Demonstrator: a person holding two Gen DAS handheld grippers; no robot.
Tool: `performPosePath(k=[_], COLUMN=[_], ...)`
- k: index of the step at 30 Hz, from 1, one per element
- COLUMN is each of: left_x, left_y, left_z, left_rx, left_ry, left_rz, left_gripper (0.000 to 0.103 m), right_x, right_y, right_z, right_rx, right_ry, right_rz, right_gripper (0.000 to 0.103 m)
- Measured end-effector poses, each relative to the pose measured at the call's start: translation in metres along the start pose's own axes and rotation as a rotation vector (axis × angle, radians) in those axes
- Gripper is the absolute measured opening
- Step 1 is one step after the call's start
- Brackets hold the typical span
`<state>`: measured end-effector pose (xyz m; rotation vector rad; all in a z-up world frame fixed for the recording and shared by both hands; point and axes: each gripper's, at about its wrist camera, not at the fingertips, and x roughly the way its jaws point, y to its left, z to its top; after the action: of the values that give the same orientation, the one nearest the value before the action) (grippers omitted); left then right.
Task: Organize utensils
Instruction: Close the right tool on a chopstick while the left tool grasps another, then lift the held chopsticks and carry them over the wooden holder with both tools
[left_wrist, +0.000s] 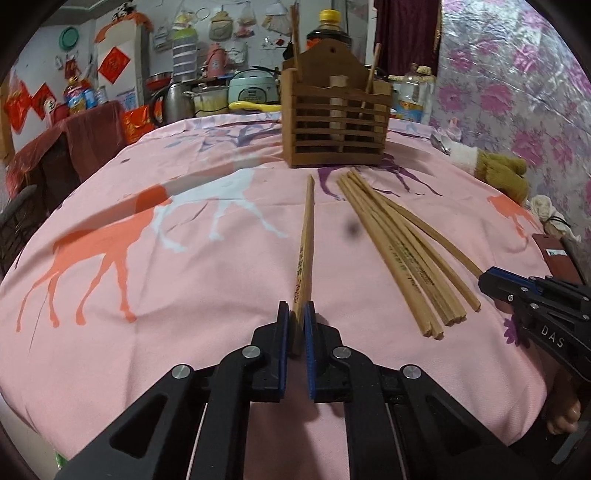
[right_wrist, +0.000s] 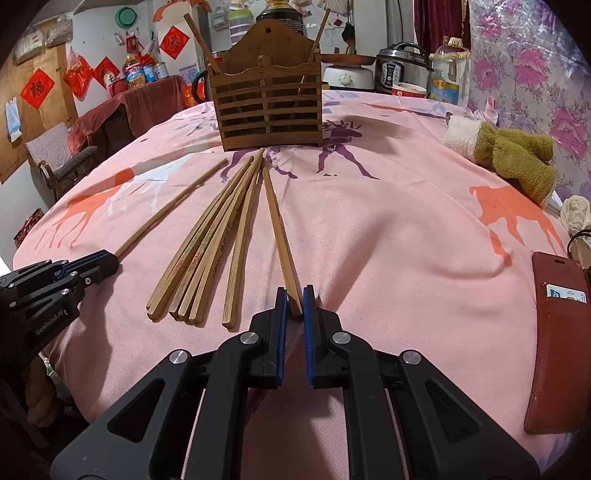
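Right, the big table (right_wrist: 388, 229) draped in a pink cloth printed with orange, white and purple animals is filling both views. Standing upright at its far side is the brown slatted wooden utensil holder (left_wrist: 334, 122), and a few wooden sticks are already poking up out of its compartments. Off to the right edge, an olive-green plush mitten with a white cuff (right_wrist: 509, 155) is lying near the patterned wall covering, and nearer the camera a reddish-brown leather card wallet (right_wrist: 554, 332) is sitting at the table's edge.

Down the middle, a loose bundle of light wooden chopsticks (right_wrist: 207, 251) is fanning out on the cloth, thin ends pointing toward the holder, thick ends toward us.

The left gripper (left_wrist: 297, 314) is clamping its blue-padded fingers (left_wrist: 283, 325) on the thick end of a single printed wooden chopstick (left_wrist: 306, 236), which is lying apart from the bundle, to its left, tip aimed at the holder. The same chopstick is showing in the right wrist view, running out from the left tool's nose.

The right gripper (right_wrist: 294, 302) is doing likewise: its fingers (right_wrist: 281, 314) are pressing on the thick end of a plain wooden chopstick (right_wrist: 277, 221) just to the right of the bundle, with its thin tip reaching up beside the others near the holder's base.
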<state>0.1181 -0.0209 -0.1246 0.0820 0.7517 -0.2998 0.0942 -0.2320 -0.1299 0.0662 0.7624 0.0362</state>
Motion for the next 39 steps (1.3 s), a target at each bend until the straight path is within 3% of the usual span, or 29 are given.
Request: performPosePath(k=[9,15,21,39], left_x=[0.0,-0.003,-0.015,-0.059], left_y=[-0.005,-0.002,-0.003,-0.011], left_z=[-0.002,0.0,0.006,0.032], left_rx=[0.021,0.01,0.008,0.001], left_ry=[-0.005,-0.014,-0.042,-0.119], left_rz=[0.016,0.017,0.025,-0.007], left_gripper=[0.016,0.006,0.006,0.006], right_x=[-0.001,-0.013,-0.031,-0.08], right_y=[0.0,-0.002,-0.011,-0.017], right_z=[0.0,0.001,0.007,0.028], right_rx=[-0.003,0.008,0.05,0.079], right_ry=[-0.005,-0.059,-0.143,-0.287], right_rz=[-0.005,-0.021,-0.035,-0.016], right_gripper=[0.009,0.008,0.008,0.008])
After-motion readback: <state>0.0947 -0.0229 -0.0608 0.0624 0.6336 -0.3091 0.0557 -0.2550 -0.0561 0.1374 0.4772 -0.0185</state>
